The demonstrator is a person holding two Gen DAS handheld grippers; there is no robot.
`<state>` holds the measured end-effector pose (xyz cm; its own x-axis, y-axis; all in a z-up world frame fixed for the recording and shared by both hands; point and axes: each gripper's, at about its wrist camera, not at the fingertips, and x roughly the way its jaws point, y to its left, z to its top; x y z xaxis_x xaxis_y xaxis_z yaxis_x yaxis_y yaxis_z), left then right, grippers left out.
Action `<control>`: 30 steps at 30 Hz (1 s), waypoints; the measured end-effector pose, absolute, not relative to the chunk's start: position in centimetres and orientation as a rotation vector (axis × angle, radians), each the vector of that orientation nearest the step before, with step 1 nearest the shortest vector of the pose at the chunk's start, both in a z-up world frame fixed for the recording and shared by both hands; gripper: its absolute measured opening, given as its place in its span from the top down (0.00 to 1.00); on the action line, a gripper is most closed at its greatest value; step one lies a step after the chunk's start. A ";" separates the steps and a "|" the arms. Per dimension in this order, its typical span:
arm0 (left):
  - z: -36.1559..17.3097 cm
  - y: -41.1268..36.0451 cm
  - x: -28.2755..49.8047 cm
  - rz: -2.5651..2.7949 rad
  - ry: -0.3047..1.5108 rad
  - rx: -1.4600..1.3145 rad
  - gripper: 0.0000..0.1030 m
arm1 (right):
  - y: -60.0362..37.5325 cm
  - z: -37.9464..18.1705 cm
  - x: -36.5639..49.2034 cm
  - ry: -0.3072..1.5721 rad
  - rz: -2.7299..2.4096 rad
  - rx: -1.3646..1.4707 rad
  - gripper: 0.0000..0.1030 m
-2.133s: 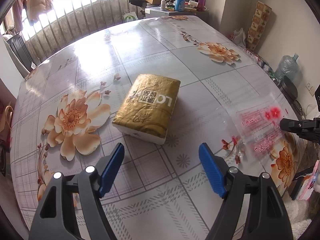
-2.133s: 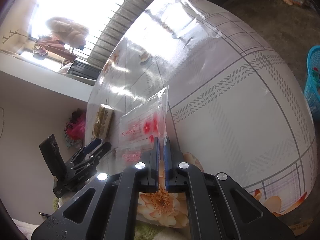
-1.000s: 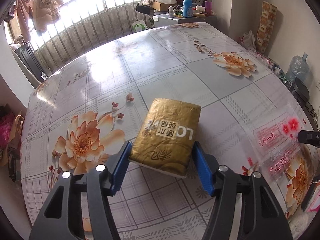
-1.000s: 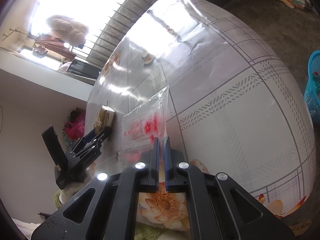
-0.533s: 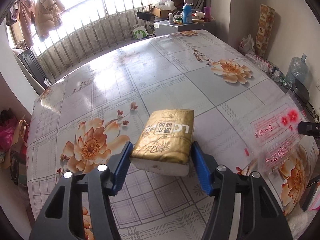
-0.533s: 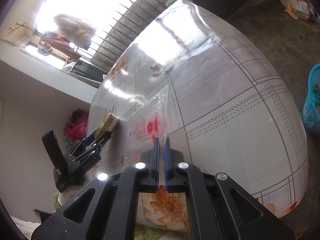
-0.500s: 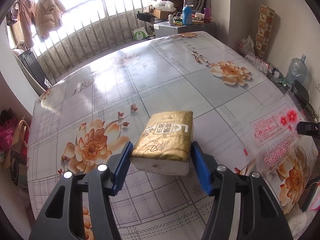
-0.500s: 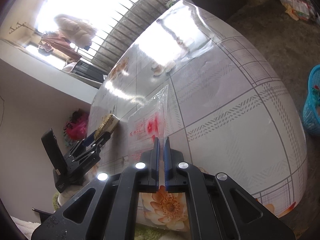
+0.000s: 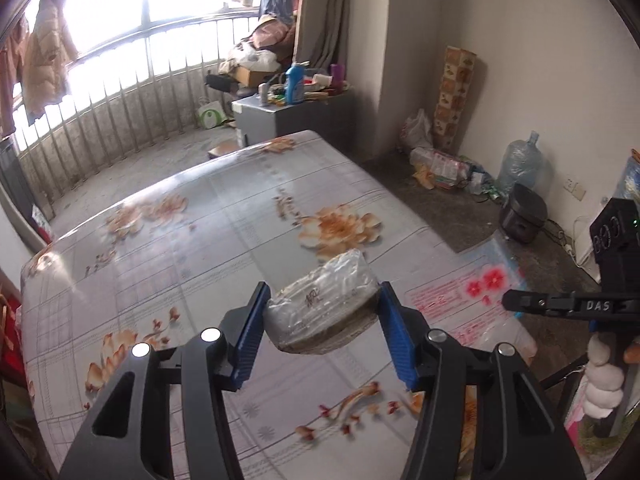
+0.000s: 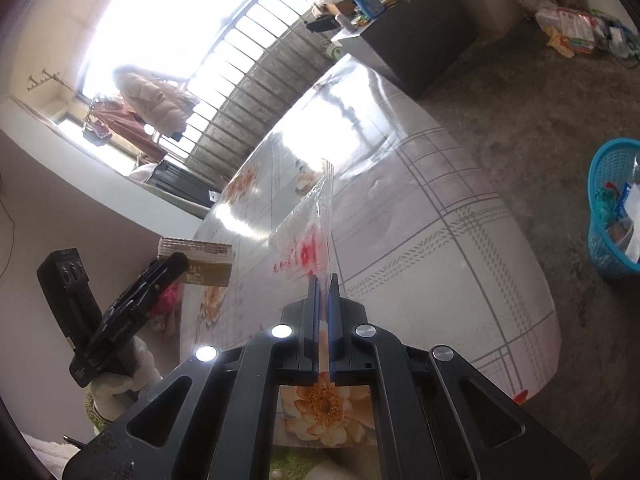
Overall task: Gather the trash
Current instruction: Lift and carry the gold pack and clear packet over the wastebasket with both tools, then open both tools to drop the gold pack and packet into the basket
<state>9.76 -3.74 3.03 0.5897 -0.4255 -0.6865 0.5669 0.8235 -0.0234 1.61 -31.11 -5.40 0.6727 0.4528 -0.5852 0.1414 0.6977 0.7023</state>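
My left gripper (image 9: 322,322) is shut on a gold tissue pack (image 9: 324,314) and holds it lifted above the flowered table (image 9: 200,216), its pale underside towards the camera. The pack also shows in the right wrist view (image 10: 198,260), clamped in the left gripper (image 10: 168,266). My right gripper (image 10: 324,280) is shut on a clear plastic bag with red print (image 10: 310,236), held up over the table's right edge. In the left wrist view the bag (image 9: 456,304) hangs just right of the pack, with the right gripper (image 9: 508,302) at its edge.
A blue basket (image 10: 614,216) with rubbish stands on the floor to the right of the table. A grey cabinet (image 9: 280,114) with bottles stands beyond the table's far end. A water jug (image 9: 520,164) and bags lie along the right wall.
The left gripper closed on the tissue pack, lifted it off the table and tilted upward. The right gripper kept hold of the bag and rose somewhat.
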 end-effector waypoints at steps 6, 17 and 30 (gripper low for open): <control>5.2 -11.6 8.5 -0.765 0.680 0.275 0.48 | -35.2 -6.3 -0.8 0.775 0.095 0.882 0.98; 2.7 -32.5 8.2 -1.155 0.750 0.411 0.48 | -49.0 -12.5 -7.1 0.648 -0.237 1.207 0.98; -12.6 -51.5 12.1 -1.208 0.971 0.562 0.22 | -59.7 -24.4 -6.4 0.730 -0.666 1.244 0.62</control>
<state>12.11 -51.52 -12.57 0.0475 -0.5139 -0.8565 0.9470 0.2959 -0.1251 -6.38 -59.74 -24.38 0.6058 -0.0530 -0.7938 0.7856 0.1973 0.5864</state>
